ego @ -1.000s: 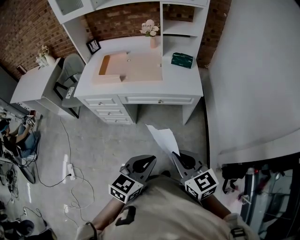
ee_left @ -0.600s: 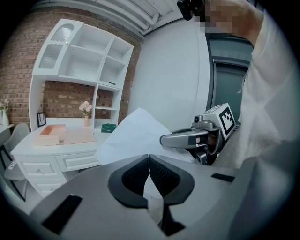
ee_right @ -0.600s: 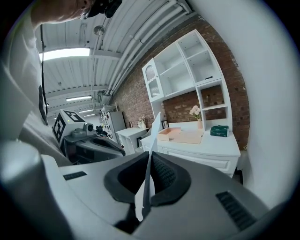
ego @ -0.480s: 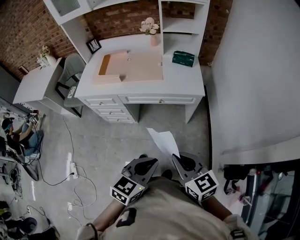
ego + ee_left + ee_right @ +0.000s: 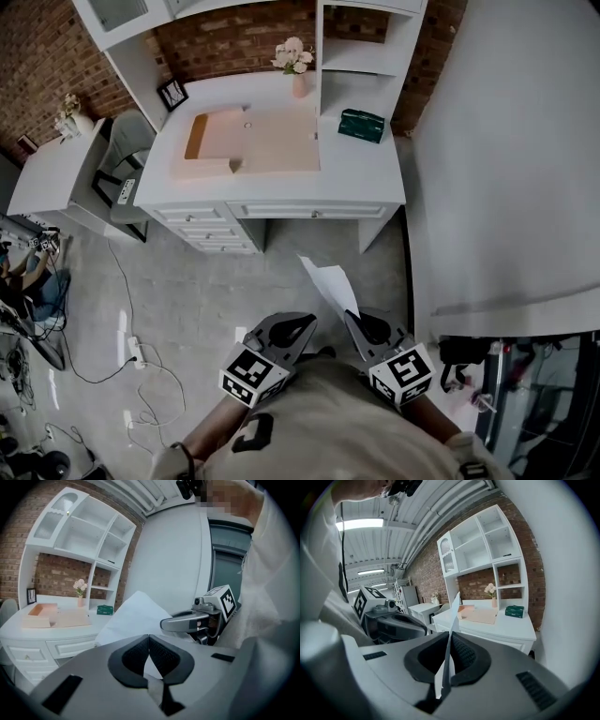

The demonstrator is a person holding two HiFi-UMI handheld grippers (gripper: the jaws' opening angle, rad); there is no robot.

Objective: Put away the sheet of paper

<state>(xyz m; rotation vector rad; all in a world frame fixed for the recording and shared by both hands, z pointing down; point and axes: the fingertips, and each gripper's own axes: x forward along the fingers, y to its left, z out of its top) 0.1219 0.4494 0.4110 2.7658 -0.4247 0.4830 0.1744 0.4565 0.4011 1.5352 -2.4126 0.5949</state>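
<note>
A white sheet of paper point(image 5: 330, 284) sticks out forward from my right gripper point(image 5: 353, 315), which is shut on its near edge; in the right gripper view the sheet of paper point(image 5: 451, 634) stands edge-on between the pads. My left gripper point(image 5: 306, 322) is beside it, shut with nothing in it. From the left gripper view the sheet of paper point(image 5: 133, 618) shows broadside next to the right gripper point(image 5: 164, 624). Both are held over the floor, in front of the white desk point(image 5: 361, 173), which carries a pink tray point(image 5: 211, 142) and pink mat point(image 5: 277, 141).
On the desk stand a green box point(image 5: 362, 125), a vase of flowers point(image 5: 298, 82) and a small frame point(image 5: 172, 93). A chair point(image 5: 122, 164) and side table point(image 5: 52, 173) are at left. Cables and a power strip point(image 5: 131, 352) lie on the floor. A white wall point(image 5: 506, 159) runs along the right.
The desk has slid slightly left and down in the head view as I moved. Both grippers and the paper keep their places relative to me.
</note>
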